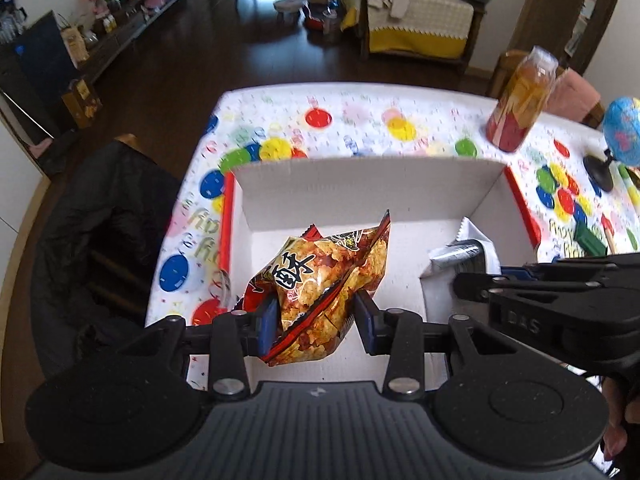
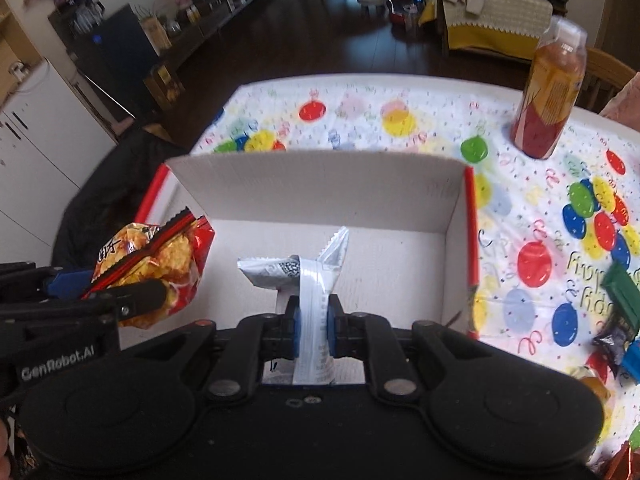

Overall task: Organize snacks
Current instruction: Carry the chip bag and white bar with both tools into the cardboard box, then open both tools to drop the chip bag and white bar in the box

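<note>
Left wrist view: the left gripper (image 1: 314, 318) is clamping a red-and-gold snack bag (image 1: 320, 280) between its blue pads, holding it above the floor of the white cardboard box (image 1: 360, 184).
Right wrist view: the right gripper (image 2: 313, 330) is pinching a silver-and-white snack packet (image 2: 308, 280) in nearly closed jaws, over the same box.
Box: it is sitting open on the balloon-print tablecloth (image 2: 400, 120), red edging showing along its 2 side walls.
Bottle: an orange drink bottle (image 2: 550, 92) is standing on the cloth beyond the box's far right corner.
Loose snacks: small wrapped packets (image 2: 620, 312) are lying on the cloth to the right of the box.
</note>
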